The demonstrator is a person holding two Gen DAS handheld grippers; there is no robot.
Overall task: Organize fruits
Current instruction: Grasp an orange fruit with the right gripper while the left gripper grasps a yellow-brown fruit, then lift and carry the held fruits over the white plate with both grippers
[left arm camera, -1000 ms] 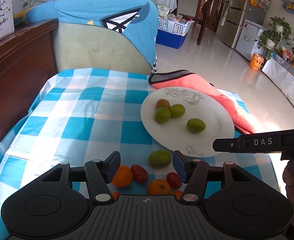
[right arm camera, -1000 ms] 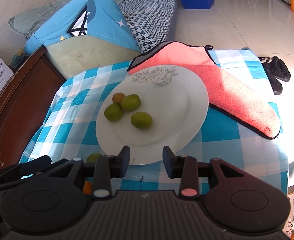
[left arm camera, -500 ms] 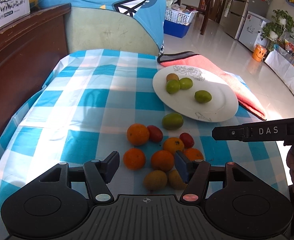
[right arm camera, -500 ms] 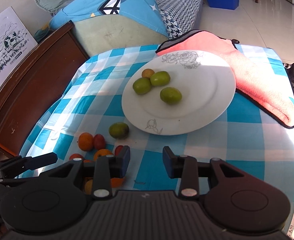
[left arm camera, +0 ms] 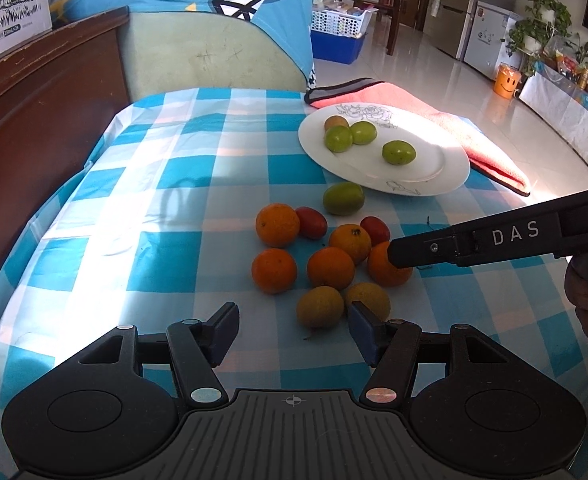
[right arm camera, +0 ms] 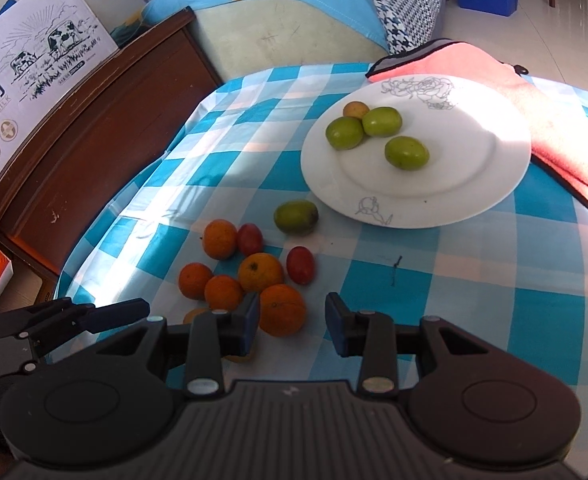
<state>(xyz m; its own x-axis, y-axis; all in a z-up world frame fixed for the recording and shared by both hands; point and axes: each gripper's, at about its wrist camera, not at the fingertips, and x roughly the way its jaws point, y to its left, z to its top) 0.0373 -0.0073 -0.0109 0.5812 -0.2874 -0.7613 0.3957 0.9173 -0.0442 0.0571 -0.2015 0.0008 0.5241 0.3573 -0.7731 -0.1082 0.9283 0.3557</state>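
right wrist view: my right gripper (right arm camera: 293,318) hangs open and empty beside an orange (right arm camera: 282,309) in the loose pile, near the plate (right arm camera: 446,196) of green fruit. next, i'd judge, close on it.

"DAS" on the right gripper (left arm camera: 402,258) — "PURE MILK" on the carton (right arm camera: 22,88).

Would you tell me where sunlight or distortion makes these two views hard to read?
Left wrist view: glare washes out the far half of the plate; fisheye bends the tablecloth edges. Right wrist view: the plate's far side blooms white; the oranges stay sharp.
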